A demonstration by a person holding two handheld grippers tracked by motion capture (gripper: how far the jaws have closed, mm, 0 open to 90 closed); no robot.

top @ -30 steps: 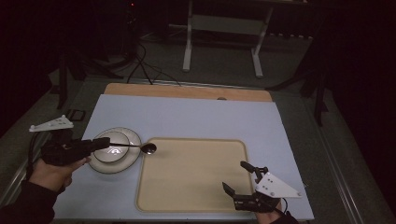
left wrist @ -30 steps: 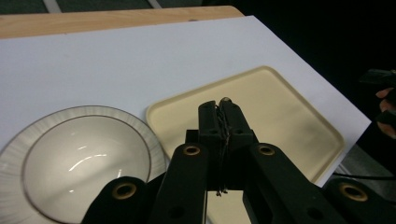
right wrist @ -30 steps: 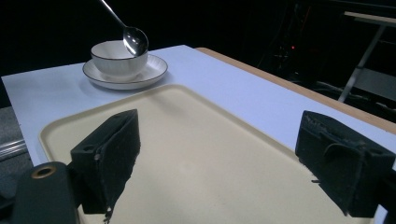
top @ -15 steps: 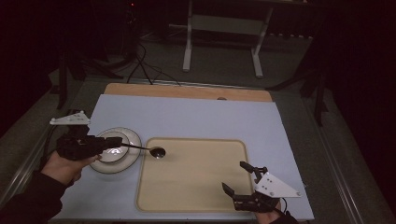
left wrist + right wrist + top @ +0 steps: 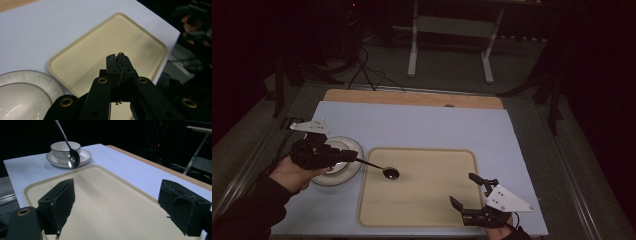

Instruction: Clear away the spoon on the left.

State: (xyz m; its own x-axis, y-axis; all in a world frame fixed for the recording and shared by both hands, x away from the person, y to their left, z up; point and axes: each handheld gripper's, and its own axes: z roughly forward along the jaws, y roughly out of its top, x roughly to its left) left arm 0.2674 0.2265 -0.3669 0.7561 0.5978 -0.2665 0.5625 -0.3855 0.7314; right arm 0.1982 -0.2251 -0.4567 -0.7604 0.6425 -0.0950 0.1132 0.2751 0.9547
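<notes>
My left gripper (image 5: pixel 348 156) is shut on the handle of a metal spoon (image 5: pixel 387 172), over the white cup and saucer (image 5: pixel 343 165). The spoon slants down to the right, its bowl over the left part of the beige tray (image 5: pixel 422 200). In the left gripper view the jaws (image 5: pixel 119 66) press together on the thin handle, with the tray (image 5: pixel 112 42) beyond and the saucer (image 5: pixel 27 80) at lower left. My right gripper (image 5: pixel 464 190) is open at the tray's near right corner. In its view (image 5: pixel 120 205) nothing lies between the jaws; the spoon (image 5: pixel 72 160) hangs before the cup (image 5: pixel 65 147).
A pale blue mat (image 5: pixel 422 125) covers the table, with a wooden strip (image 5: pixel 412 98) along its far edge. Dark floor, cables and a metal stand (image 5: pixel 452 30) lie beyond the table. A metal rail (image 5: pixel 247 165) runs along the left side.
My left gripper has carried the spoon rightward and nearer, from beside the saucer's edge to over the tray's left part. The right gripper has stayed put.
</notes>
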